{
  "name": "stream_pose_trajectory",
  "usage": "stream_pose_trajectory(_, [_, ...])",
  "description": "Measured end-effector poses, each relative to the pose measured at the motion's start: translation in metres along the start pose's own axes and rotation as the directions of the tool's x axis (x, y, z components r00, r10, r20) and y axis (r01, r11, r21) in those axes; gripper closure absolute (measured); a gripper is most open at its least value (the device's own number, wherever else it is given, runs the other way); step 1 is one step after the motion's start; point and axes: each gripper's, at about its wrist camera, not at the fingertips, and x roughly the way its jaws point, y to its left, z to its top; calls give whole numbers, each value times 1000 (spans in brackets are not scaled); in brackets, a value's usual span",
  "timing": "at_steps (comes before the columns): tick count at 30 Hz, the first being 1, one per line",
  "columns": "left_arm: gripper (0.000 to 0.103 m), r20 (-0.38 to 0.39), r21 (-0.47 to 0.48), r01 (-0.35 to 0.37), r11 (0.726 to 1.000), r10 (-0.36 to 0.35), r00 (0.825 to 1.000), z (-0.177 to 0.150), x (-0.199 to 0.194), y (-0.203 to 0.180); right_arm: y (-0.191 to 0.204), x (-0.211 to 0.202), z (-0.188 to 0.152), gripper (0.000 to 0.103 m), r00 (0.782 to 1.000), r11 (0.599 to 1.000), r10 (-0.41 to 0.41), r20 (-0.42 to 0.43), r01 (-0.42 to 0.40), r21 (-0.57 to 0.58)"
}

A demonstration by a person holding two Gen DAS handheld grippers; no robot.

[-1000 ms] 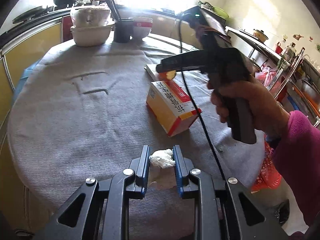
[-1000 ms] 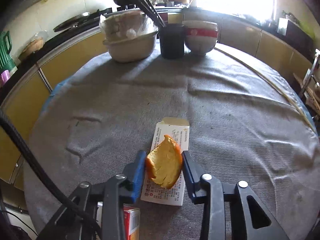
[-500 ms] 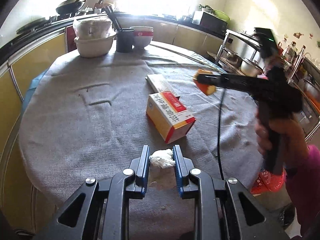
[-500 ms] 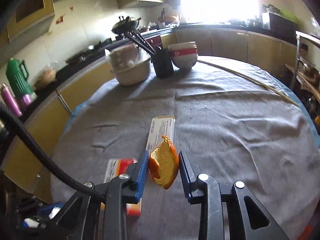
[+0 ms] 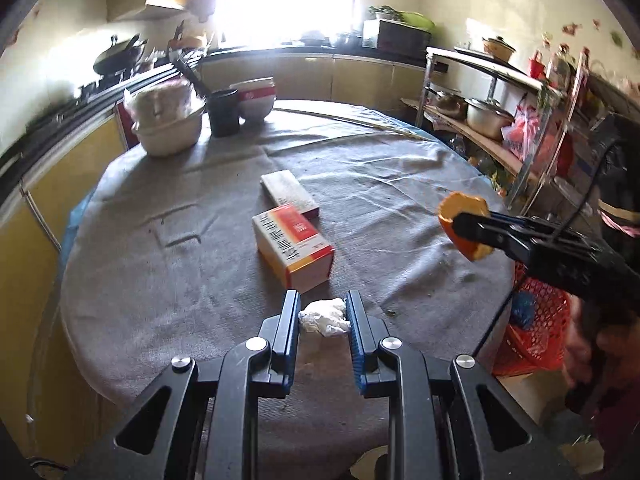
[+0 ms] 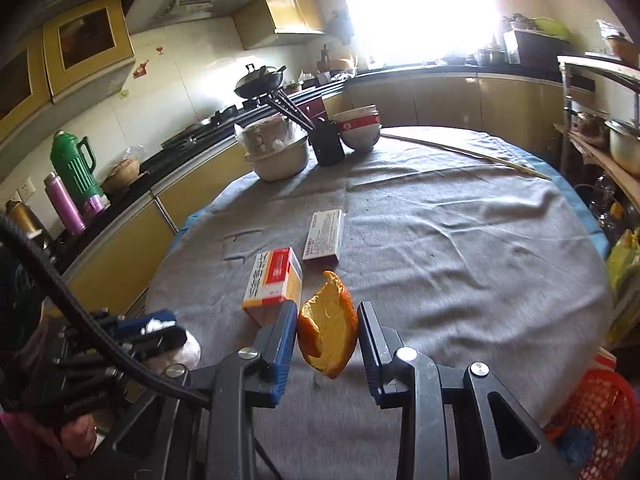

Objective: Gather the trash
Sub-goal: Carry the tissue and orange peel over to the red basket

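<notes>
Since one second ago: right claw (image 6: 328, 334) has carried the curved orange citrus peel (image 6: 329, 330) off the flat white printed carton (image 6: 325, 235) and out to the right edge of the round worktop under grey cloth (image 6: 460, 248); left claw (image 5: 323, 316) has lifted slightly with its load. Right claw: blue pads closed on the peel, which hangs above the cloth, clear of it; in the left wrist view the peel (image 5: 460, 226) sits above the worktop rim, over the red mesh plastic basket (image 5: 534, 330) standing on the floor beside the worktop. Left claw: narrow, pads pinching a crumpled white tissue wad (image 5: 325, 317), held over the near edge of the cloth. Still on the worktop: orange-and-white medicine box with red band (image 5: 294, 248), just beside the flat carton, corners nearly touching. At the far side, a cream bowl with bagged contents (image 5: 168, 126), a black chopstick holder (image 5: 224, 112) and stacked red-banded bowls (image 5: 256, 100), grouped close together
</notes>
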Motion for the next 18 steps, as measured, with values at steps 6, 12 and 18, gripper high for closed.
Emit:
stream_pose_trajectory(6, [79, 0, 75, -52, 996, 53, 999, 6, -6, -27, -13, -31, -15, 70, 999, 999, -17, 28, 16, 30])
stream_pose_trajectory(12, [79, 7, 132, -93, 987, 93, 996, 12, -8, -47, -28, -55, -23, 70, 998, 997, -25, 65, 20, 76])
stream_pose_trajectory(18, [79, 15, 165, -99, 981, 98, 995, 16, -8, -63, -36, -72, -33, 70, 995, 996, -39, 89, 31, 88])
